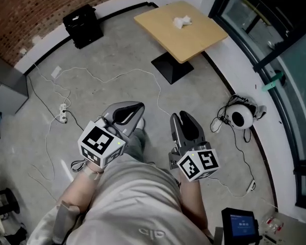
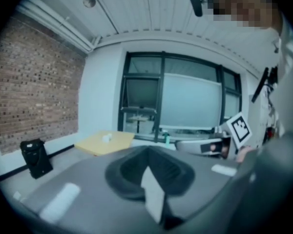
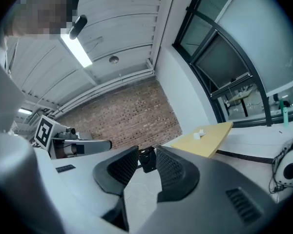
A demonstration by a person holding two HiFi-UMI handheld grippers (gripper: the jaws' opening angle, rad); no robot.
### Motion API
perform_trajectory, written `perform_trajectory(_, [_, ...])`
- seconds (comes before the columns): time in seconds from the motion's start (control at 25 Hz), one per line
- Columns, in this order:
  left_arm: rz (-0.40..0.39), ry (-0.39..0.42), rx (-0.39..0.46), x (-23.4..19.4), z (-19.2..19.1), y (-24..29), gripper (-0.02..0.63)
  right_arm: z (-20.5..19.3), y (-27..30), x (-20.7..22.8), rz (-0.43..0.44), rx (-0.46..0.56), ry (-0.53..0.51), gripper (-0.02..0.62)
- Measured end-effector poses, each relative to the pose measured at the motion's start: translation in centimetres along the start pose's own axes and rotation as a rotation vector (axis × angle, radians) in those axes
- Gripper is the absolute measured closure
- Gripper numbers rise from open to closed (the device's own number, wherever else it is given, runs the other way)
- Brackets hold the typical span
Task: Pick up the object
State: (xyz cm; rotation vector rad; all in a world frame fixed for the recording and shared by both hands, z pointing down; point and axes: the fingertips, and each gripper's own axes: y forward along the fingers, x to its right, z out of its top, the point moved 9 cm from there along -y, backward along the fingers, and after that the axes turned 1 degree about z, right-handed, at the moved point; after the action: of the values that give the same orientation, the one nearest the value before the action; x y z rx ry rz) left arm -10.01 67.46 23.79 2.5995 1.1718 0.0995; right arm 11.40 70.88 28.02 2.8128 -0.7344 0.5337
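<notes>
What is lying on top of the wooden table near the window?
A small crumpled white object lies on the wooden table, toward its far side. Nothing else shows on the top. Beneath it only the black base is visible, because the tabletop covers the column.

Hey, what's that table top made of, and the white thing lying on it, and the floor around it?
Table top: looks like wood or wood-look laminate, with a pale yellow-tan, even, matte surface and a thin flat edge.
White thing: probably crumpled paper or tissue, going by its soft, irregular folds; it is too small to be sure.
Floor: looks like bare concrete, grey, mottled and dull.
</notes>
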Motion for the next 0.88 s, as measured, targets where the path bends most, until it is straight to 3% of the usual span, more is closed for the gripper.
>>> perform_trajectory(0.2, [-0.042, -0.03, 0.005, -6.3, 0.4, 6.7, 0.606, 1.0, 7.0, 4.2, -0.038, -0.025, -0.014, 0.48])
perform_trajectory(0.52, [-0.09, -0.044, -0.017, -22.2, 2.5, 18.8, 0.606, 4.4, 25.4, 11.8, -0.097, -0.114, -0.018, 0.48])
perform_trajectory(0.72, [-0.109, -0.079, -0.02, -32.0, 4.1, 23.6, 0.606, 7.5, 35.8, 14.7, -0.115, -0.138, -0.038, 0.48])
perform_trajectory(0.88, [-0.097, -0.11, -0.019, -36.6, 4.6, 25.8, 0.606, 9.4, 40.8, 16.6, -0.122, -0.159, -0.065, 0.48])
